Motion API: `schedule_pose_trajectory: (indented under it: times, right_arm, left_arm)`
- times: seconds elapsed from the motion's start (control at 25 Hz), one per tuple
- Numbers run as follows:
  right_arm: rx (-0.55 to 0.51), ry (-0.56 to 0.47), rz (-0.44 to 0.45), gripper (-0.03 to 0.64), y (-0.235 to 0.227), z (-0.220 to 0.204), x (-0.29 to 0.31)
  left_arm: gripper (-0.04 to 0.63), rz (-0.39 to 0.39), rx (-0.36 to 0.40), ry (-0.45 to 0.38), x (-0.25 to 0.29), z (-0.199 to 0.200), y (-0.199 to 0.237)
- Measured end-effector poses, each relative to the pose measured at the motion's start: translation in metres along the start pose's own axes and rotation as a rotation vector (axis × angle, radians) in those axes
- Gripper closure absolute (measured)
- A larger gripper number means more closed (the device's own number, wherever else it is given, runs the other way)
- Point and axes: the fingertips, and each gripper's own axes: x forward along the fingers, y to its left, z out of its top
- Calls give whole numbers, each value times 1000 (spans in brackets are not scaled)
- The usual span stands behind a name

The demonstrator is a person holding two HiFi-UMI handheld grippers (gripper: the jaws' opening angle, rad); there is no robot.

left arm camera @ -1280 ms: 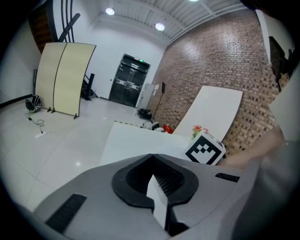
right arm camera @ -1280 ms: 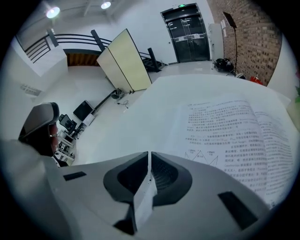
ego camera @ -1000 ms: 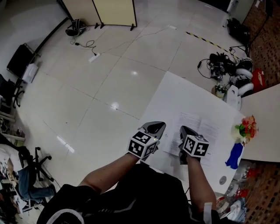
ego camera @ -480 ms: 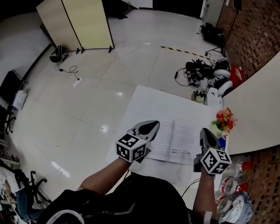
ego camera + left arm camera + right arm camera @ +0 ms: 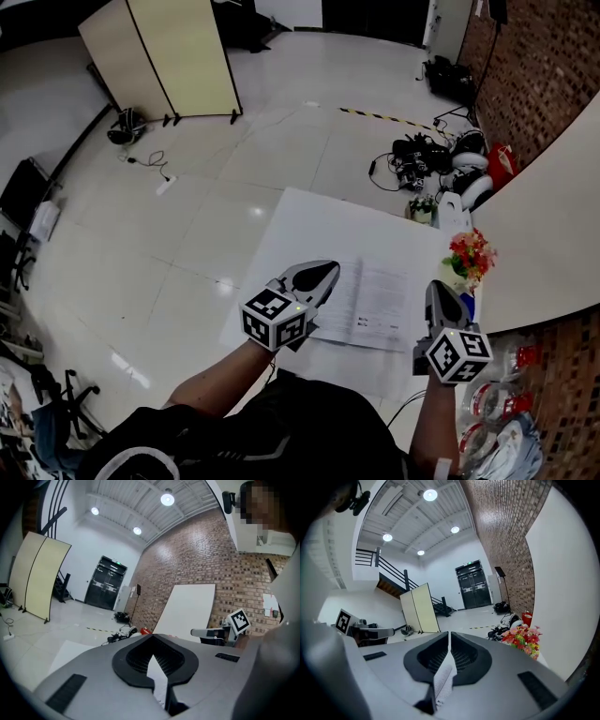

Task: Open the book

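Observation:
The book (image 5: 375, 295) lies open on the white table (image 5: 309, 225), with printed pages facing up. My left gripper (image 5: 323, 270) sits at the book's left edge, and its jaws are shut on a white sheet (image 5: 157, 677). My right gripper (image 5: 441, 289) is at the book's right edge. In the right gripper view its jaws stand closed on a printed page (image 5: 443, 684) seen edge-on. The left gripper (image 5: 151, 639) and the right gripper (image 5: 449, 634) both point away from me across the table.
A bunch of red and yellow flowers (image 5: 469, 253) in a blue vase (image 5: 469, 302) stands just beyond the right gripper. A white panel (image 5: 548, 234) rises at the right. Cables and gear (image 5: 422, 155) lie on the floor beyond the table. A folding screen (image 5: 178, 56) stands far left.
My right gripper has moved from the middle of the book out to its right edge, and the pages now lie spread. The left gripper stays at the left edge.

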Motion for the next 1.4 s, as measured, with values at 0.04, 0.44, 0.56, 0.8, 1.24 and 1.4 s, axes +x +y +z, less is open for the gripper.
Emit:
schedule_pose_trajectory:
  times: [0.04,0.44,0.56,0.8,1.24,1.4]
  right_arm:
    - [-7,-4,7,614,-1,2,-2]
    - [-55,9,68,614,-7,1,-27]
    - [-78,-25,153,614,1,2,-39]
    - [-89,-42,123,614,8,0,-62]
    - [-115,-89,93,614,125,-15,-164]
    - [-125,-71,67,614,154,-29,-208]
  left_arm:
    - [598,6,2,-2,0,1,-4]
    - [598,74,65,-22,-20,2,-38]
    - [598,108,68,-29,-33,-1,-50]
    - [598,100,86,-56,-63,1,-81]
    - [598,24,128,-78,-186,-28,-106]
    - [598,-17,105,-75,-217,-41,-123]
